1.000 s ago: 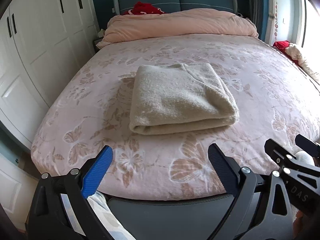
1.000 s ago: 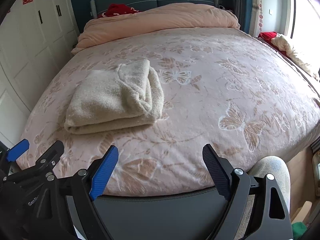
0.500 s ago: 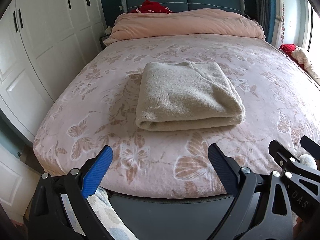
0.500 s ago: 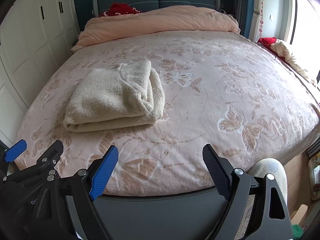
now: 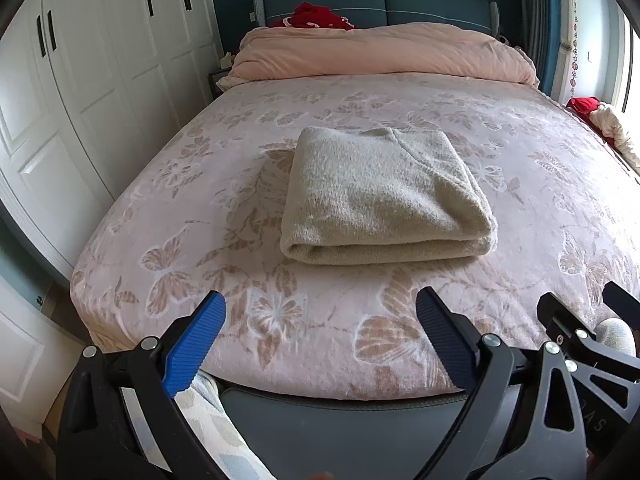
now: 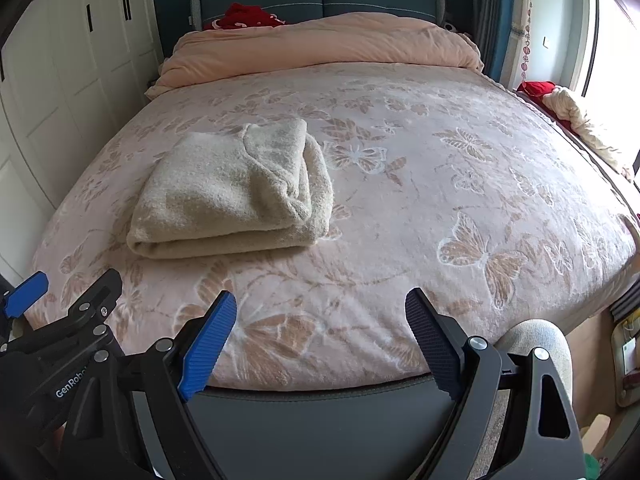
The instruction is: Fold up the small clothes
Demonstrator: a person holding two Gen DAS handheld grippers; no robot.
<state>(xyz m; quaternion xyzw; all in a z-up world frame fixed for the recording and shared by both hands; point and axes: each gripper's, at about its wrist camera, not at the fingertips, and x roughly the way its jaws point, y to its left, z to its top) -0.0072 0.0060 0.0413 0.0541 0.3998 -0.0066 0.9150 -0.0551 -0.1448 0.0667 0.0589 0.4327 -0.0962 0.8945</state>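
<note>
Bright daylight enters from the right of the fingers, blowing out the white-framed window point(image 6: 612, 40). Focus is sharp; fisheye distortion bends and darkens edges.

Open bedspread, one folded obstacle.
Folded cream sweater point(image 5: 384, 196) lies centre frame; flat bedspread point(image 5: 200, 216) surrounds it.

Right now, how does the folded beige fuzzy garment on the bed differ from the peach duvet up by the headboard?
The folded beige fuzzy garment is small; the peach duvet spans the bed's width. The garment is a neat, squared stack; the duvet is loosely bunched. The garment lies near the foot of the bed, close to both open grippers, left and right; the duvet lies at the blue headboard. Both rest on the pink butterfly-print bedspread.
</note>
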